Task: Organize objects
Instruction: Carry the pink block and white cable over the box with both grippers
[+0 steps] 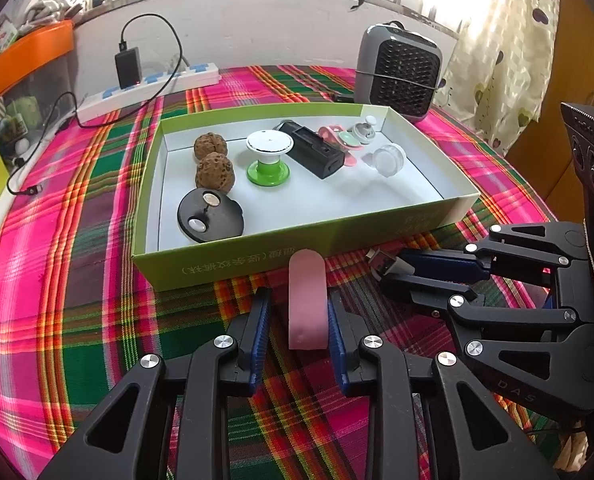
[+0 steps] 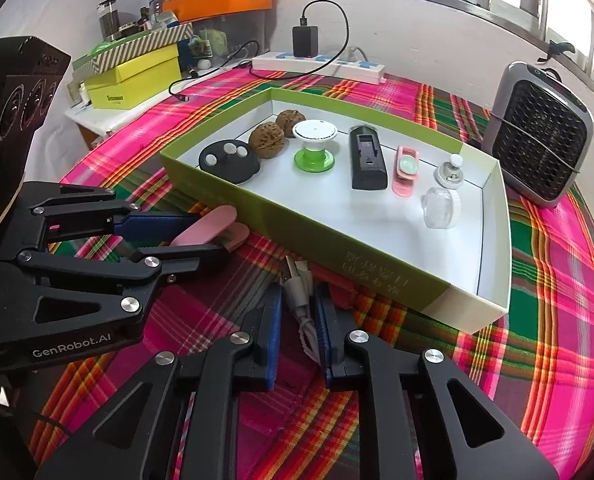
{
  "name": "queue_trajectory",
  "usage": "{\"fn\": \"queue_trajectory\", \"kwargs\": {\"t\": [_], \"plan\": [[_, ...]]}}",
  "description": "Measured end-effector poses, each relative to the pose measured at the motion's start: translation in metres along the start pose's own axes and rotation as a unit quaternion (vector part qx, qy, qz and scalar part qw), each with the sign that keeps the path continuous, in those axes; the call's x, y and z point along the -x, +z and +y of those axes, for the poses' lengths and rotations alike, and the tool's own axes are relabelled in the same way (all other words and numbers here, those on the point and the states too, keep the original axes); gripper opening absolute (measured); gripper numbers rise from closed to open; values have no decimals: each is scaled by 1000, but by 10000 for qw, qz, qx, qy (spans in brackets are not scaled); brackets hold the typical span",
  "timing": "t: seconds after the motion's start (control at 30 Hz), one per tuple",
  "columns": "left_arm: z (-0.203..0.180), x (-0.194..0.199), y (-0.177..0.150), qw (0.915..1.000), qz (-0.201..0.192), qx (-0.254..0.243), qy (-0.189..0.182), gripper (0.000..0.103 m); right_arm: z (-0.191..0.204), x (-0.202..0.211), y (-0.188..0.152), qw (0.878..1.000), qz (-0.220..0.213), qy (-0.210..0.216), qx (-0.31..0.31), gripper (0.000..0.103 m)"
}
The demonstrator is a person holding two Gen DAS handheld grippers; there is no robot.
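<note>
A green box (image 1: 257, 256) with a white inside holds two walnuts (image 1: 213, 160), a green-and-white spool (image 1: 268, 156), a black case (image 1: 315, 146), a black disc (image 1: 210, 216) and small caps. A pink oblong piece (image 1: 305, 300) lies on the plaid cloth in front of the box, between the fingers of my left gripper (image 1: 299, 308); the right finger touches it, the left stands apart. My right gripper (image 2: 297, 308) straddles a white USB cable plug (image 2: 297, 284) on the cloth, jaws a little apart from it. The right wrist view also shows the pink piece (image 2: 209, 224) and the box (image 2: 337, 256).
A grey fan heater (image 1: 401, 72) stands behind the box at the right. A white power strip (image 1: 149, 88) with a black charger and cables lies at the back left. Yellow and orange boxes (image 2: 133, 76) sit off the table's left edge.
</note>
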State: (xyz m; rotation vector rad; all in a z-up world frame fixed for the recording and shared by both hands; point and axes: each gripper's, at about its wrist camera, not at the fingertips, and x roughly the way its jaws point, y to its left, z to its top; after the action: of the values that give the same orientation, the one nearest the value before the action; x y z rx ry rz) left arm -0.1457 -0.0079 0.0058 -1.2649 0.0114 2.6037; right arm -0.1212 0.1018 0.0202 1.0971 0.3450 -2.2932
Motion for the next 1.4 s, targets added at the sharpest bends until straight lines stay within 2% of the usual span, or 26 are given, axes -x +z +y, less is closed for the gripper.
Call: {"fn": "queue_trajectory", "kwargs": {"t": [0.53, 1.4], "plan": [[2, 0, -1, 9999, -30, -4, 116, 16, 0, 0, 0, 10000, -2, 9, -22, 17], [2, 6, 0, 9998, -124, -2, 131, 16, -3, 2, -1, 9997, 1, 132, -206, 16]]}}
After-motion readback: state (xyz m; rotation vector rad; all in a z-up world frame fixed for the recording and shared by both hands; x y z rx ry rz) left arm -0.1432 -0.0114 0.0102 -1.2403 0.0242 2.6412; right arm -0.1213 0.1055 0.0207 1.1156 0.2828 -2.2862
